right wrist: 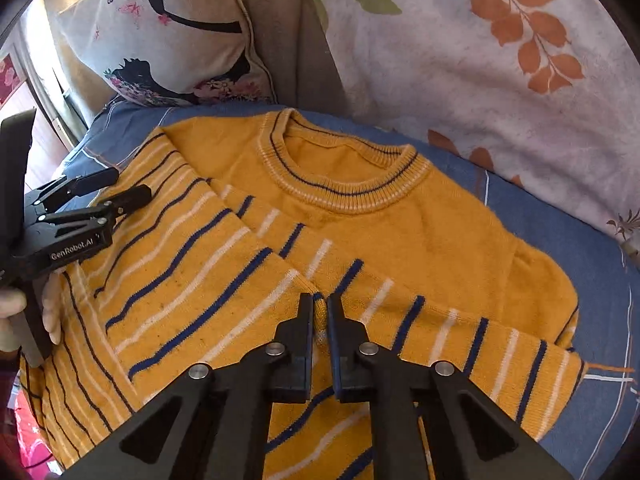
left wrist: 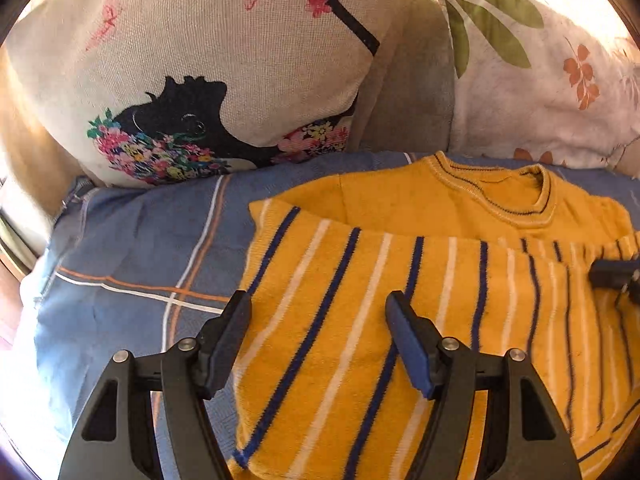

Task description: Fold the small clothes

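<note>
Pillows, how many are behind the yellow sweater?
2. The pillow with the black figure and flowers leans at the back left; the pillow with orange and green leaves leans at the back right. More could sit outside the pictures.

- Left wrist view: looks steeply down along its own fingers [left wrist: 240, 312], close over the left striped sleeve of the yellow sweater [left wrist: 400, 280], facing the silhouette-print cushion [left wrist: 200, 60].
- Right wrist view: tilted down, close over the sweater's folded sleeves, facing the leaf-print pillow [right wrist: 480, 80].
- Shared: sweater, blue checked cover [left wrist: 132, 248], both cushions; the right view also takes in the left gripper [right wrist: 128, 188].
</note>
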The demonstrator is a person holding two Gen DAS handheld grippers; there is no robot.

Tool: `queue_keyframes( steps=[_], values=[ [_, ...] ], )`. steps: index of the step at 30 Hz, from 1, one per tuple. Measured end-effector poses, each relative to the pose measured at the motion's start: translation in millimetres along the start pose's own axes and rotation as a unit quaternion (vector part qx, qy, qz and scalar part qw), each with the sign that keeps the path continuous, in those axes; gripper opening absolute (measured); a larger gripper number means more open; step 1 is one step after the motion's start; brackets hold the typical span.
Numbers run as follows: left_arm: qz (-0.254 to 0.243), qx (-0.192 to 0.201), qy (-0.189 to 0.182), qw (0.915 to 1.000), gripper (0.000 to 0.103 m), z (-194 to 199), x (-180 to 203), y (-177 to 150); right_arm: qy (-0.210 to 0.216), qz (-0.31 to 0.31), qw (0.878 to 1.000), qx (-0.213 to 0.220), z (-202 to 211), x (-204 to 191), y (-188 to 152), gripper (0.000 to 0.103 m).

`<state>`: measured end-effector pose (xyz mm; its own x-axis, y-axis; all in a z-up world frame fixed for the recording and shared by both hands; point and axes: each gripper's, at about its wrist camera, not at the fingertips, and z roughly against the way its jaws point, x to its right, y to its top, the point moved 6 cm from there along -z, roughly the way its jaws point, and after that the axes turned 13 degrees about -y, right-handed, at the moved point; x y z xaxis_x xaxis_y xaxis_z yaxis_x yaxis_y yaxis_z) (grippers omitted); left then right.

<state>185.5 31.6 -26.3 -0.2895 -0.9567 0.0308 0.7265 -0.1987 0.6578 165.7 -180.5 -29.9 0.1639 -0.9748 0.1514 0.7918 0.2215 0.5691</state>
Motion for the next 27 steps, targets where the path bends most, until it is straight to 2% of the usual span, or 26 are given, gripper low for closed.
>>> queue_keyframes(
  steps=[2,4,7,9,11,12,14,15,16,19,22,25,27],
  values=[
    [-0.005,0.007,0.006,0.9999,0.072,-1,-2,-3,-0.027,0.004,1.0,0.014,-1,1,7,0.005],
    [0.01,0.009,-0.001,0.9999,0.072,-2,-7,-4,-0.049,-0.012,0.999,0.02,-6,8,15,0.001],
    [0.036,0.009,-0.011,0.9992,0.074,-4,-16,-3,-0.089,-0.028,0.995,0.03,-16,20,26,0.001],
    [0.057,0.008,-0.023,0.9981,0.075,-6,-24,-3,-0.092,-0.046,0.994,0.022,-21,28,26,0.002],
    [0.079,0.008,-0.035,0.9963,0.075,-6,-31,-6,-0.066,-0.064,0.996,0.021,-16,35,23,0.002],
    [0.089,0.007,-0.041,0.9951,0.075,-7,-33,-7,-0.055,-0.071,0.996,0.023,-10,40,20,0.007],
    [0.108,0.005,-0.055,0.9926,0.075,-10,-38,-9,-0.043,-0.089,0.995,0.019,0,53,10,0.035],
    [0.113,0.005,-0.06,0.9917,0.075,-10,-39,-10,-0.039,-0.102,0.994,0.018,7,61,3,0.057],
    [0.117,0.006,-0.063,0.9912,0.075,-10,-40,-10,-0.035,-0.114,0.993,0.022,15,70,-4,0.063],
    [0.118,0.0,-0.061,0.9911,0.078,-12,-39,-11,-0.032,-0.133,0.991,0.013,25,85,-26,0.063],
    [0.122,-0.001,-0.066,0.9903,0.08,-14,-40,-11,-0.041,-0.13,0.991,0.002,25,83,-48,0.062],
    [0.125,0.0,-0.071,0.9896,0.081,-13,-40,-11,-0.099,-0.114,0.989,0.003,26,86,-71,0.06],
    [0.125,-0.002,-0.069,0.9898,0.082,-15,-40,-11,-0.143,-0.121,0.982,0.016,32,98,-81,0.061]
  ],
)
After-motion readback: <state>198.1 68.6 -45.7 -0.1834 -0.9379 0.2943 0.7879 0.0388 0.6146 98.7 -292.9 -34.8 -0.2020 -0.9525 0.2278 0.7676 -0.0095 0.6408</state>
